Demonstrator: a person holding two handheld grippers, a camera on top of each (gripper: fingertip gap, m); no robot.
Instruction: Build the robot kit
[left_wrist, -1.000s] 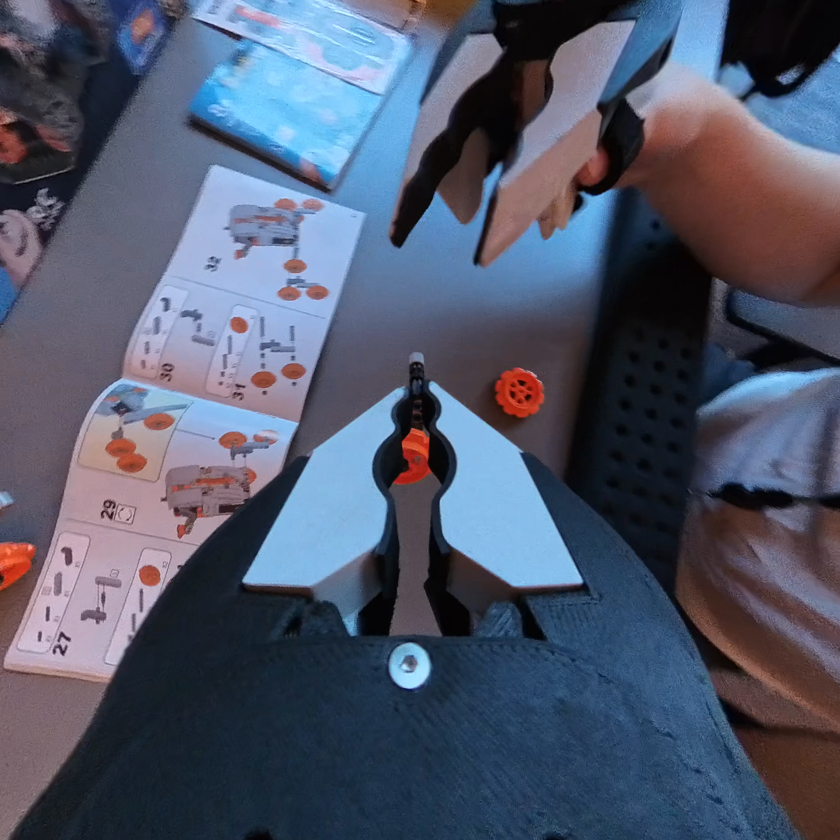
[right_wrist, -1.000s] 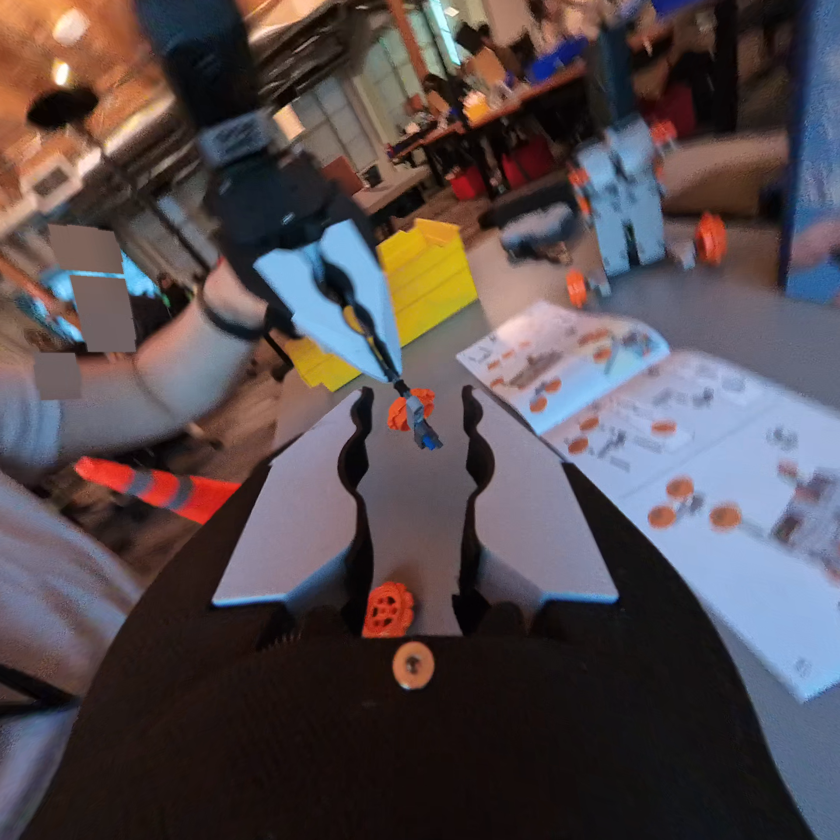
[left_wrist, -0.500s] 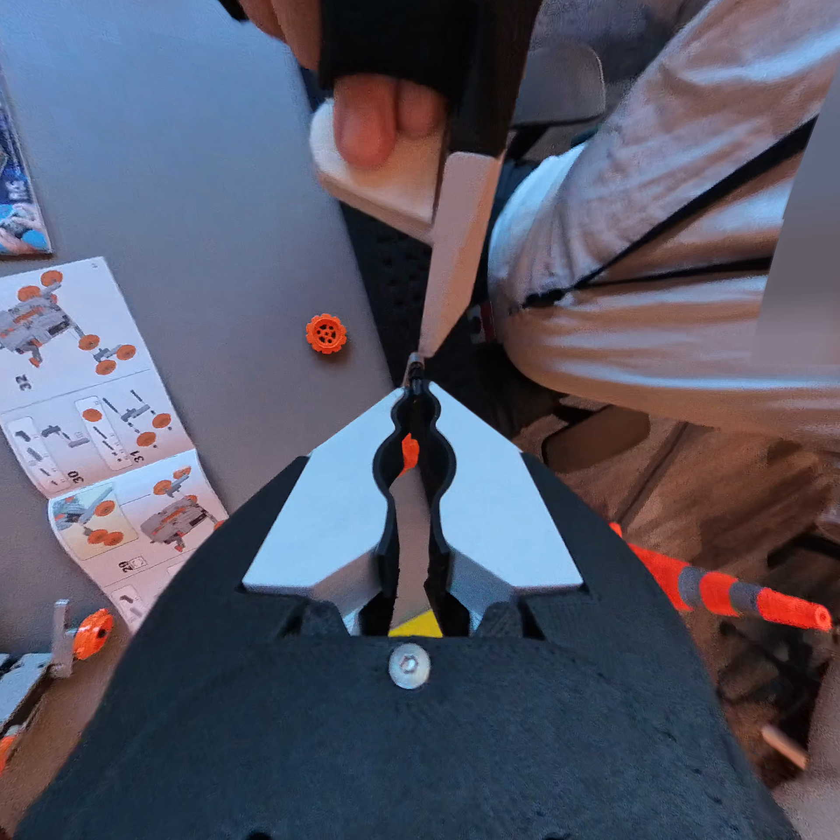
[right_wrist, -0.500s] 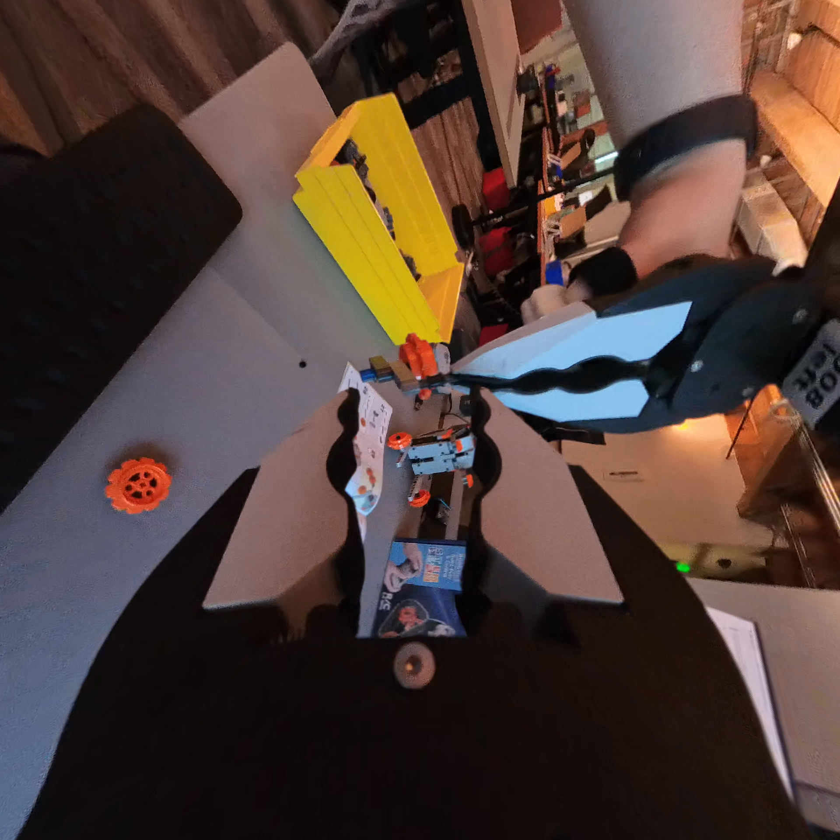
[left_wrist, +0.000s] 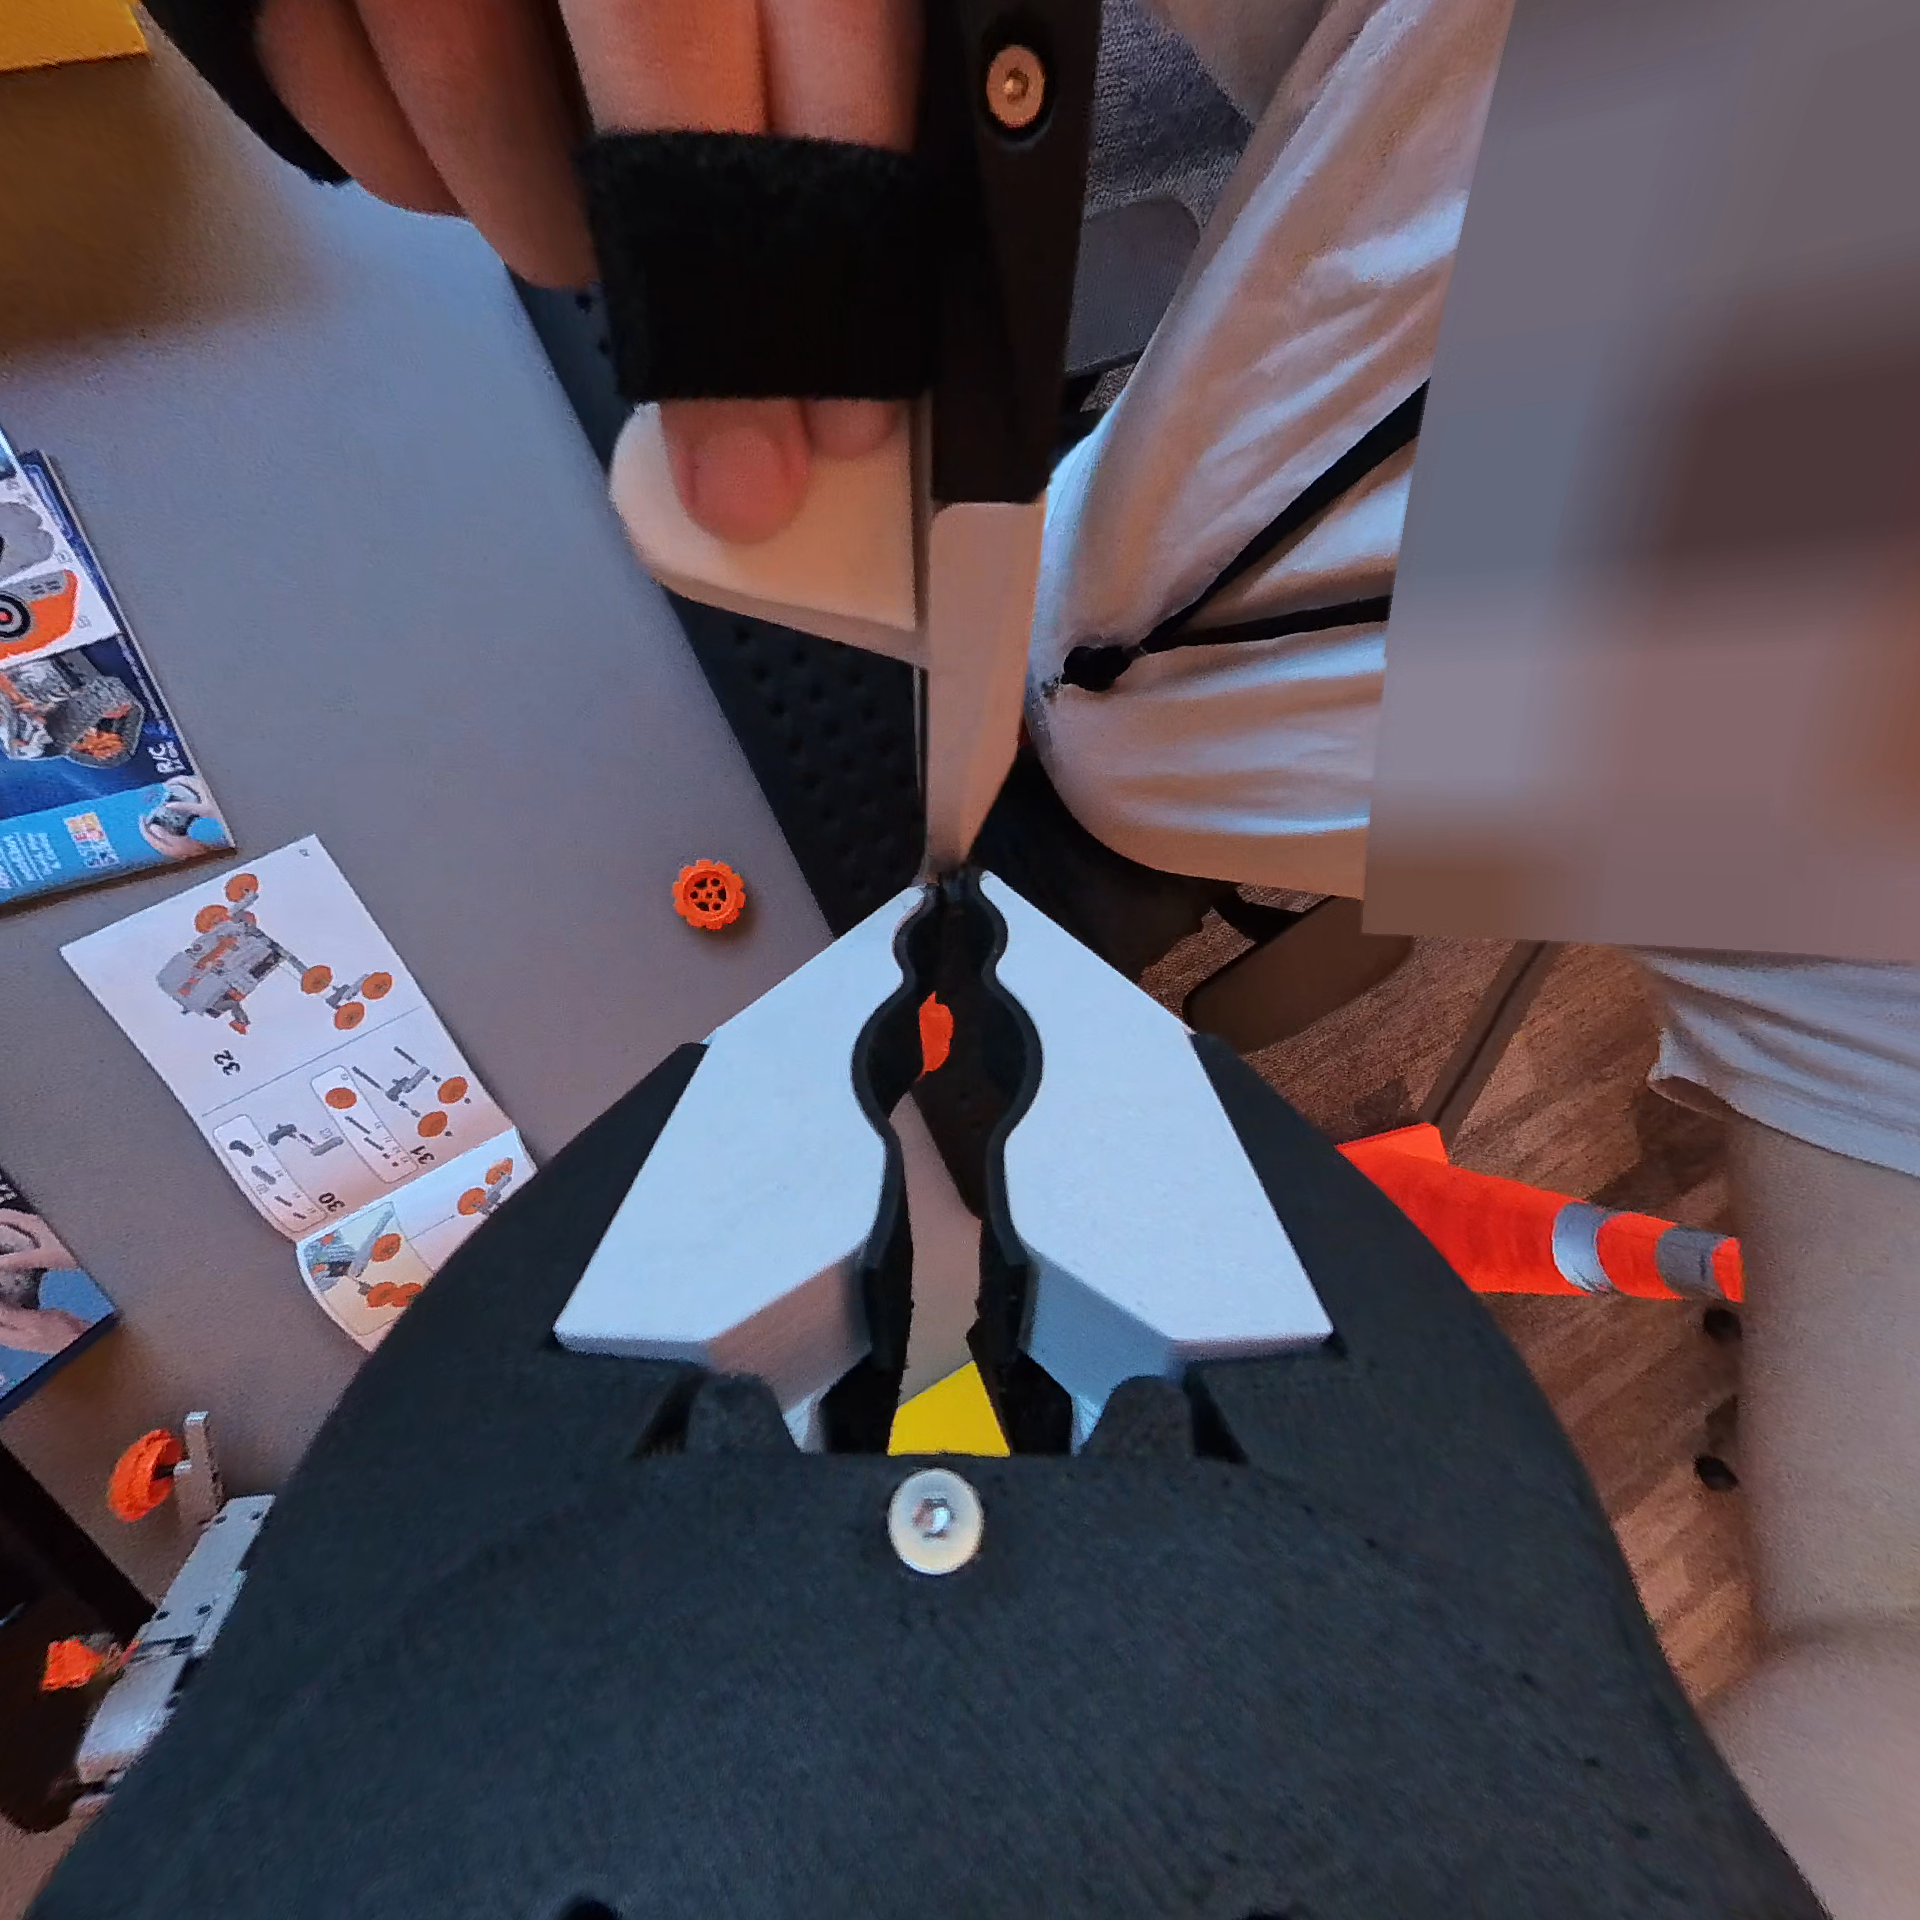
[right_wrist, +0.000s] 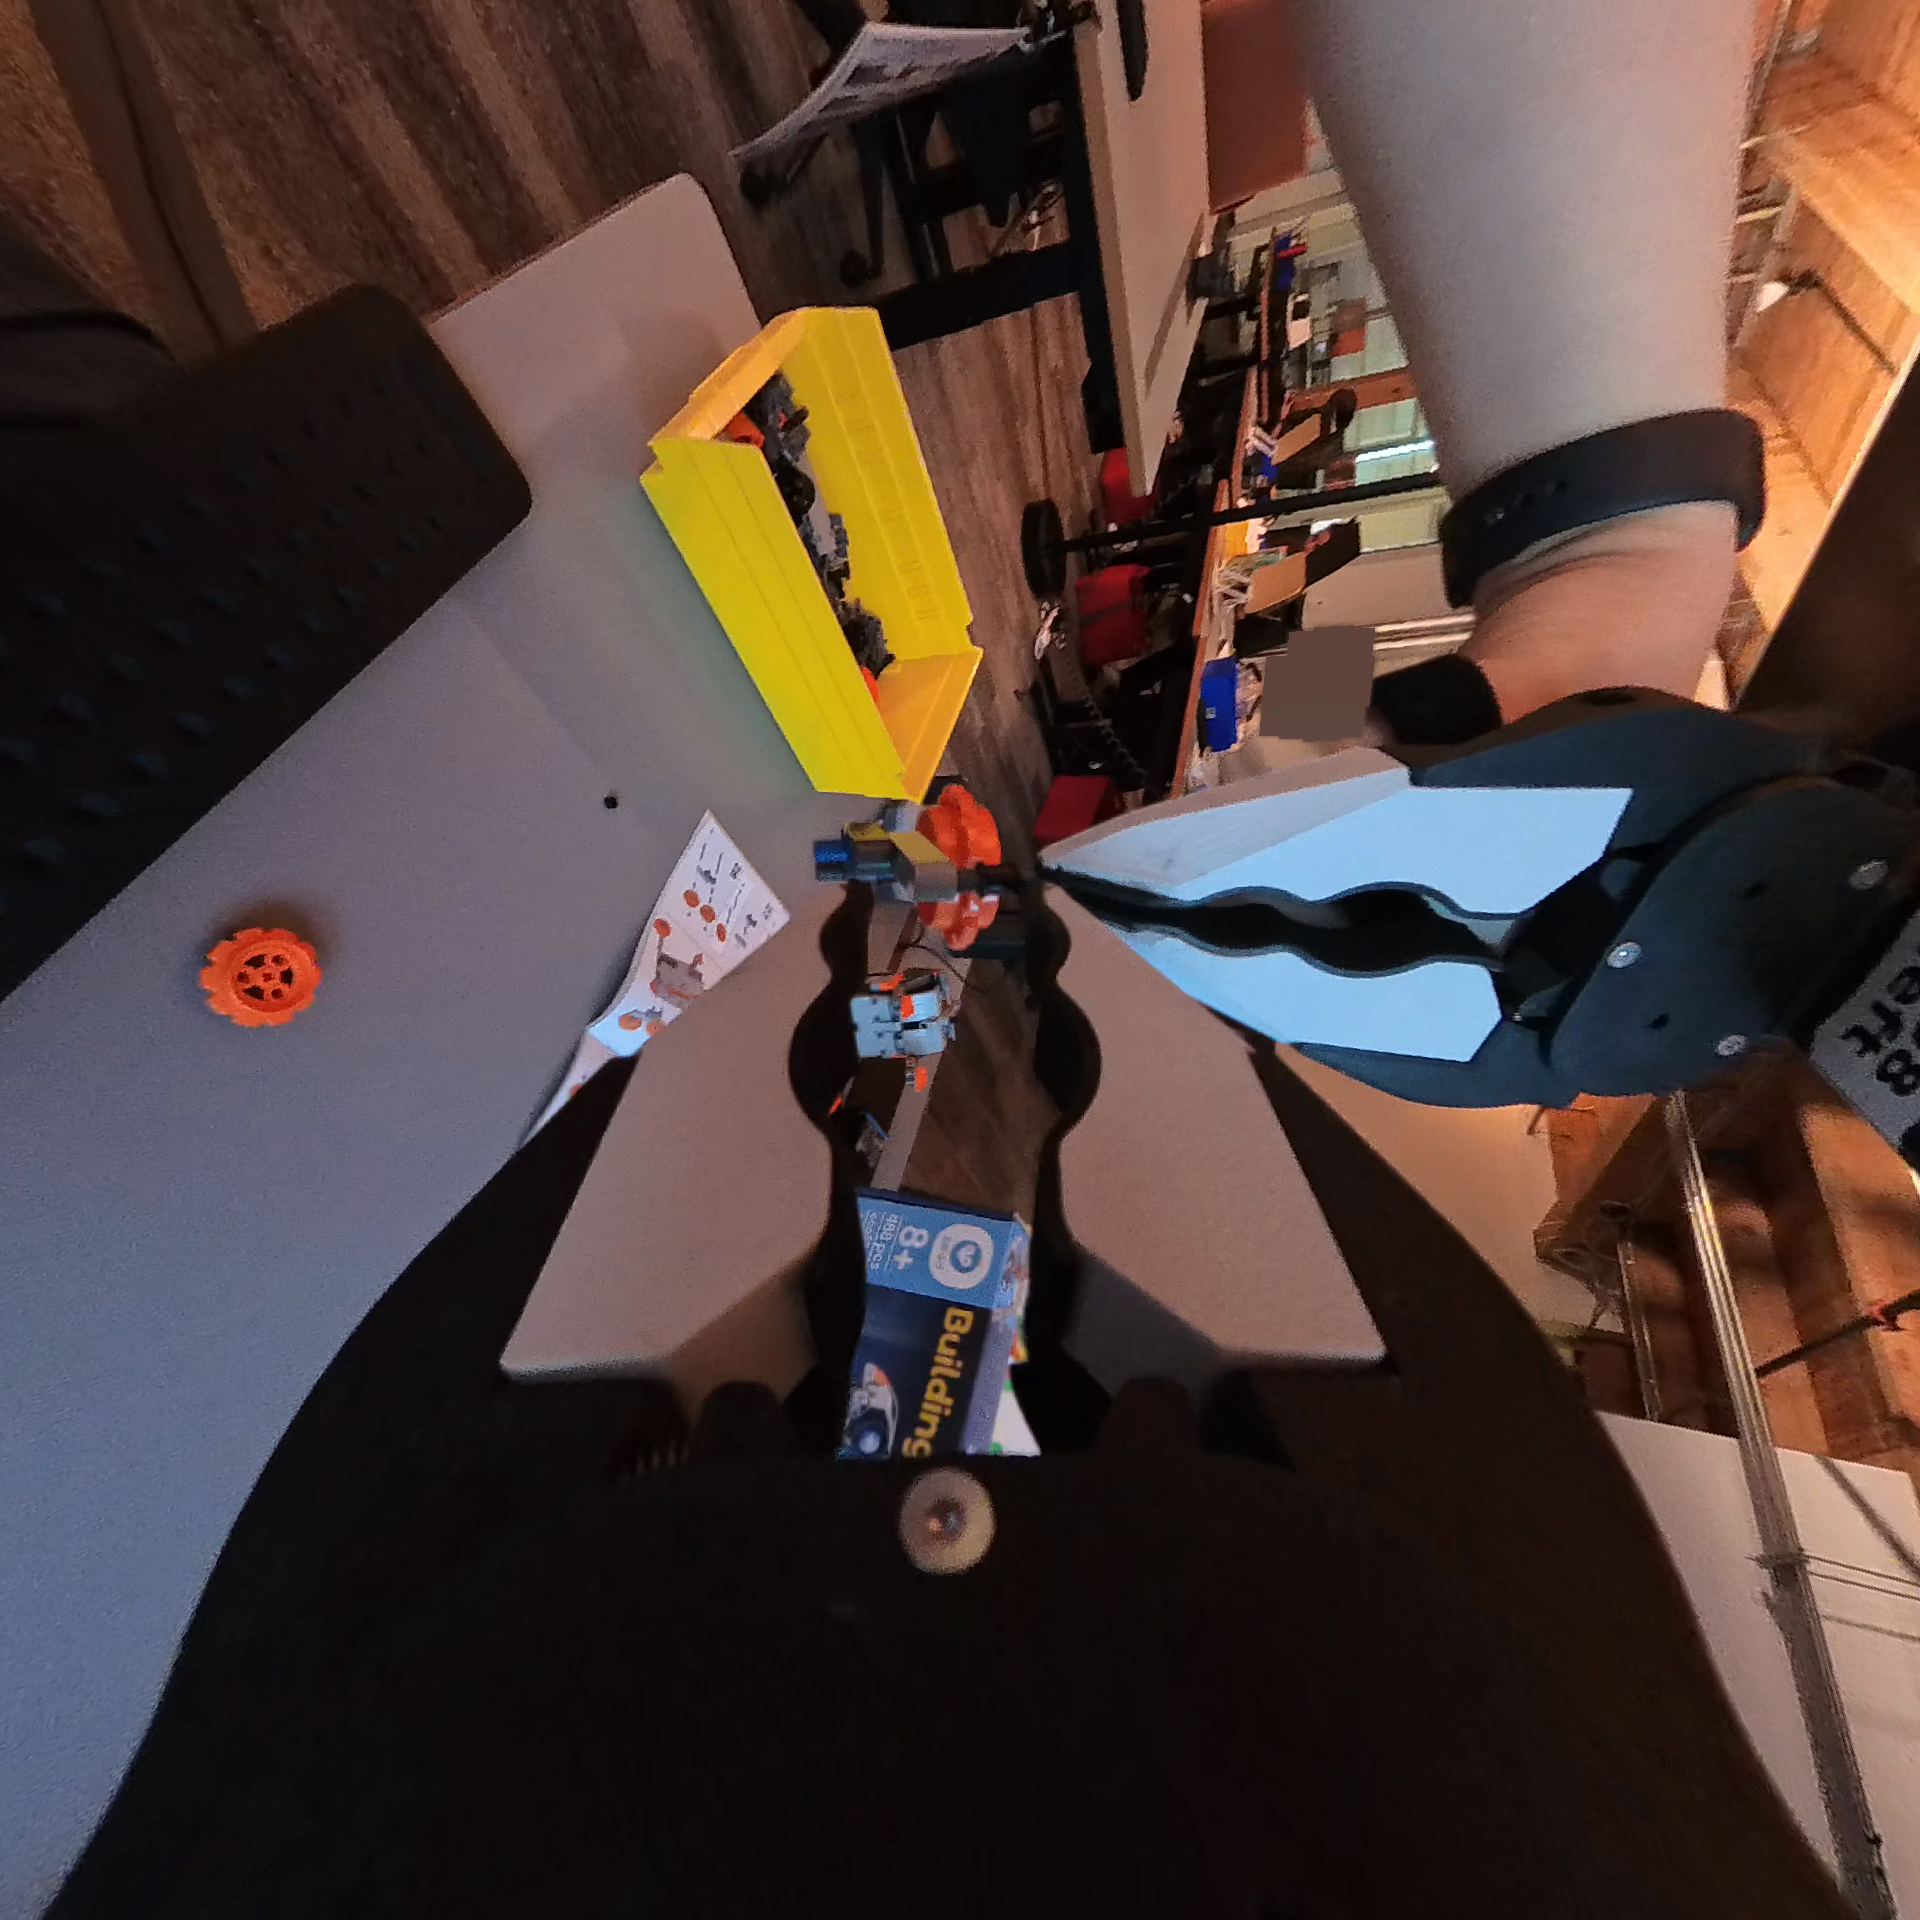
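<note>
My left gripper (left_wrist: 951, 896) is shut on a small brick assembly; an orange part (left_wrist: 933, 1029) shows between its fingers. In the right wrist view the left gripper (right_wrist: 1044, 871) comes in from the right, holding the assembly (right_wrist: 914, 868) of grey, yellow and blue pieces with two orange wheels by its black axle. My right gripper (right_wrist: 940, 925) is open, and the assembly sits at its fingertips. In the left wrist view the right gripper (left_wrist: 958, 831) hangs edge-on from above, its tip meeting the left gripper's tips. A loose orange wheel (left_wrist: 709, 894) lies on the grey table (left_wrist: 416, 582).
An open instruction booklet (left_wrist: 301, 1060) and a blue leaflet (left_wrist: 94, 727) lie on the table. A yellow bin (right_wrist: 821, 582) of parts, a grey-orange model (right_wrist: 899, 1023) and a blue box (right_wrist: 935, 1320) stand farther off. A black perforated chair (left_wrist: 821, 748) and an orange cone (left_wrist: 1538, 1226) are beside the table's edge. Left and right tips are no more than a few centimetres apart.
Both grippers have swung from over the table to its edge and turned. The right gripper has come up against the left gripper's tips. The left stays shut on the assembly.
</note>
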